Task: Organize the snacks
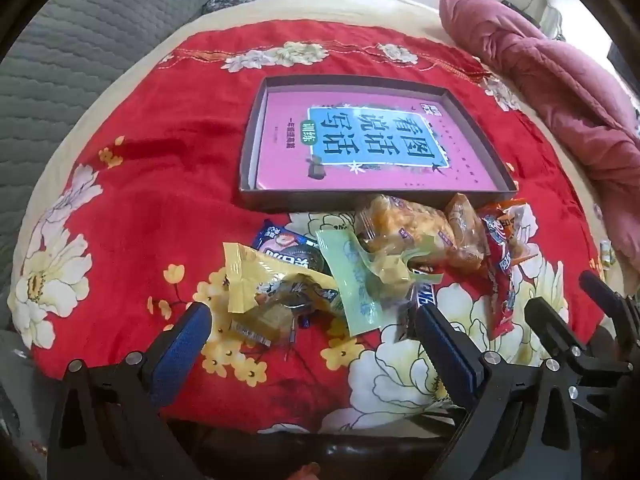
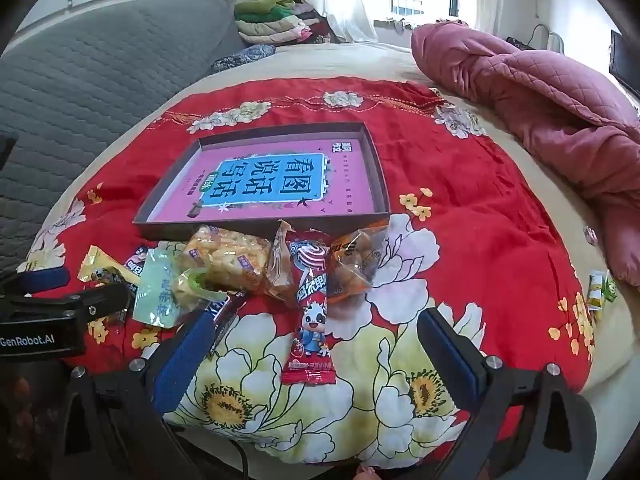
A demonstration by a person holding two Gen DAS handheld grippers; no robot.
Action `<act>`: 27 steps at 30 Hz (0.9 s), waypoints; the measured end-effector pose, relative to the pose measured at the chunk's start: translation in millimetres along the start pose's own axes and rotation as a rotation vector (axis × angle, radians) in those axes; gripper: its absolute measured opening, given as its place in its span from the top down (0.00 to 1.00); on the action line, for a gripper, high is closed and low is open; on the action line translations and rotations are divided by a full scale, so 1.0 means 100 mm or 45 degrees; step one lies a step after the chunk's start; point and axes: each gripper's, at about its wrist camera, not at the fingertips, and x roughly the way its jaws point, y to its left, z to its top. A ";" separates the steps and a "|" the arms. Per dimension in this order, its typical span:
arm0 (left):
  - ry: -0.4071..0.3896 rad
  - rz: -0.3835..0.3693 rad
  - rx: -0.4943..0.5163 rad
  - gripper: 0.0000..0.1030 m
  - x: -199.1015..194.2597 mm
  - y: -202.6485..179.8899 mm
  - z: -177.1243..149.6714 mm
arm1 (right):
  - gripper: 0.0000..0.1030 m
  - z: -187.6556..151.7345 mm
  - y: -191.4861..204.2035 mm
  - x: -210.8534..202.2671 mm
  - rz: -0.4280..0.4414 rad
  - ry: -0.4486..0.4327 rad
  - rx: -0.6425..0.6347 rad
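Observation:
A shallow dark box [image 1: 256,196] [image 2: 380,168] with a pink book inside lies on the red floral blanket. A pile of snack packets lies just in front of it: a yellow packet [image 1: 260,280], a pale green packet [image 1: 356,280] [image 2: 160,292], a clear bag of orange snacks [image 1: 412,232] [image 2: 228,260], a long red packet [image 2: 310,312] [image 1: 500,280] and an orange-brown bag [image 2: 356,264]. My left gripper [image 1: 312,332] is open, low over the yellow and green packets. My right gripper [image 2: 316,344] is open, with the red packet's lower end between its fingers.
The red blanket [image 2: 480,208] covers a bed. A pink quilt [image 2: 540,92] is bunched at the right. A grey padded headboard [image 2: 100,72] is at the left. Small yellow-green packets [image 2: 600,288] lie at the right blanket edge.

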 end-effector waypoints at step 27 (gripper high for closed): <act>0.054 -0.005 -0.002 0.01 0.05 -0.03 -0.04 | 0.01 -0.03 0.00 -0.10 0.005 -0.031 0.002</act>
